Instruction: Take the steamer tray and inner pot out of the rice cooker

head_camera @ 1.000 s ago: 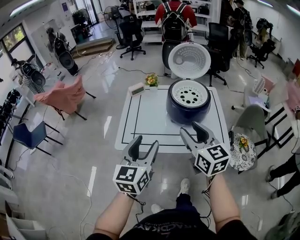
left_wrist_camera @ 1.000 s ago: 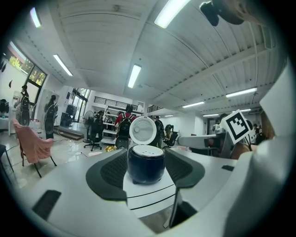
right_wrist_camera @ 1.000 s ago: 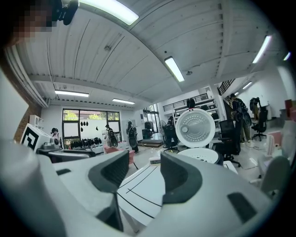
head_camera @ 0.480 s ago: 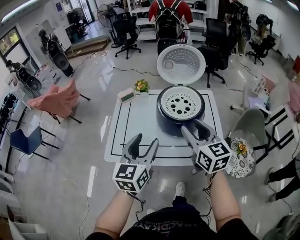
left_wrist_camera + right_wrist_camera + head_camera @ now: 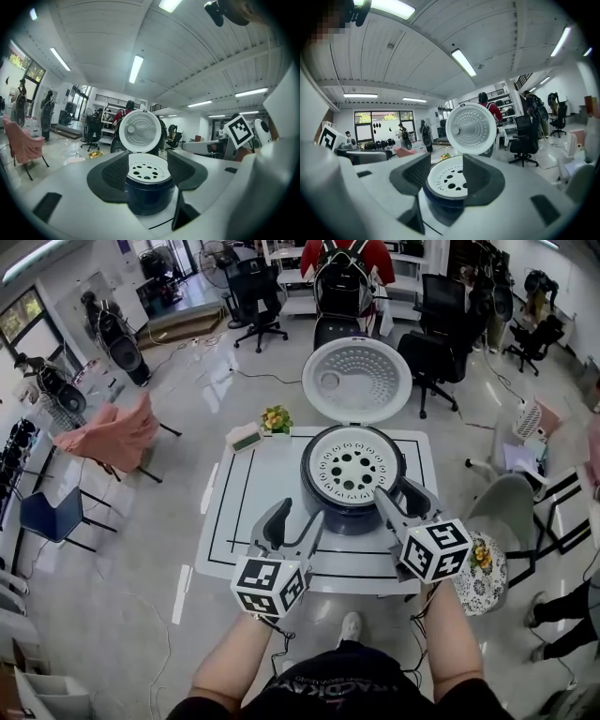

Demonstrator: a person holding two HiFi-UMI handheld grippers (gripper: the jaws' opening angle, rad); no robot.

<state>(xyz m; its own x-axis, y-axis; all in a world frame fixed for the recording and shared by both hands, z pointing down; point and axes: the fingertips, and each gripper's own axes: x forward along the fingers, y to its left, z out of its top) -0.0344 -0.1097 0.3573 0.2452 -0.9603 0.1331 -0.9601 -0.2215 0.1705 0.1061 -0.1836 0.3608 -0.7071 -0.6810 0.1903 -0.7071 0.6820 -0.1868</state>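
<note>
A pink draped chair (image 5: 117, 432) and a blue chair (image 5: 52, 517) stand on the shiny floor, well to the left of the left gripper (image 5: 295, 517). Open floor lies between them and the white table (image 5: 239, 512), which has black lines marked on its top.

The left gripper hangs over the table's near edge with its jaws spread wide and nothing between them. Bare table top stretches ahead of it and to its left. Far ahead, at the table's back edge, sit a small pot of flowers (image 5: 276, 418) and a small flat device (image 5: 246, 437).

The dark blue rice cooker (image 5: 323, 507) stands upright just ahead and to the right of the left gripper, and ahead and left of the right gripper (image 5: 401, 491). Its round lid (image 5: 356, 381) is swung up on the far side, with its white inner face turned toward the person. The white steamer tray (image 5: 352, 465) lies flat in the cooker's mouth, its holes facing up. It is round, with no long side. The inner pot is hidden beneath it.

The right gripper is also wide open and empty, its tips close to the cooker's near right side. To its right, past the table edge, are a patterned round stool (image 5: 483, 563) and a grey chair (image 5: 506, 502).
</note>
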